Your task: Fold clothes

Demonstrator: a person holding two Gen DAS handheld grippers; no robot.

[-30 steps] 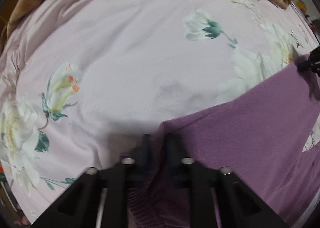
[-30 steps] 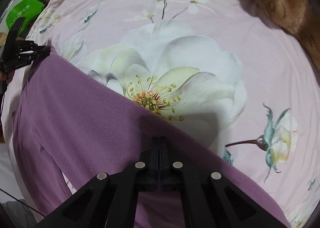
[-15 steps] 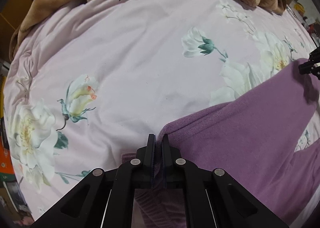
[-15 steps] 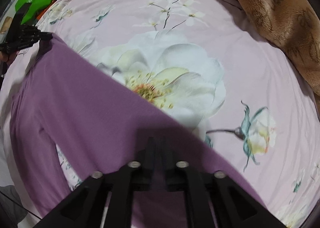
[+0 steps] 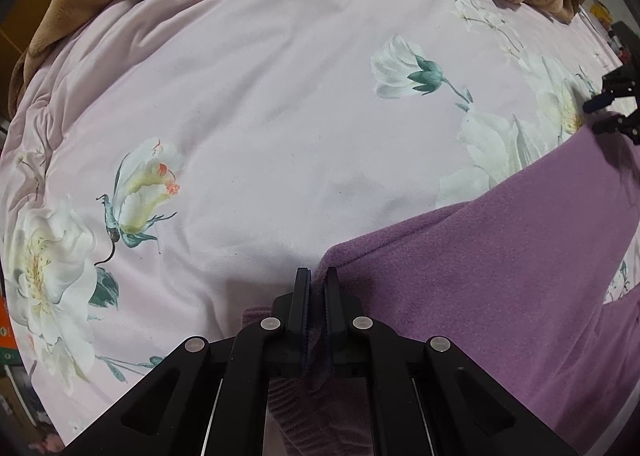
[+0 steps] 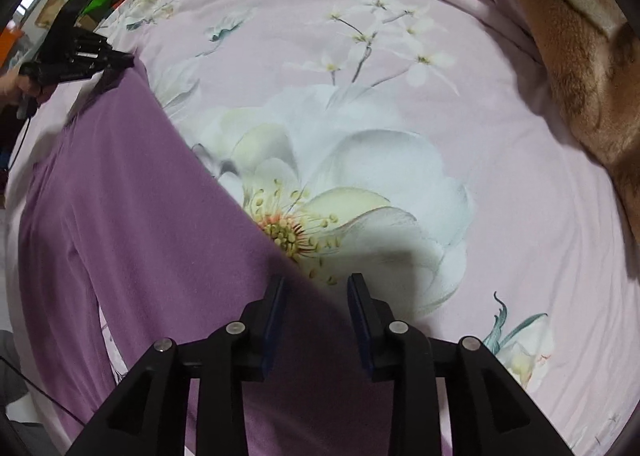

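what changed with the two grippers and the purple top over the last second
The right hand-held gripper has opened and let go of the purple top, whose edge now lies between its spread fingers. The left hand-held gripper, slightly parted a second ago, has closed and pinches a fold of the top's corner. The top still lies spread on the floral bedsheet, with the brown blanket still at the far edge.
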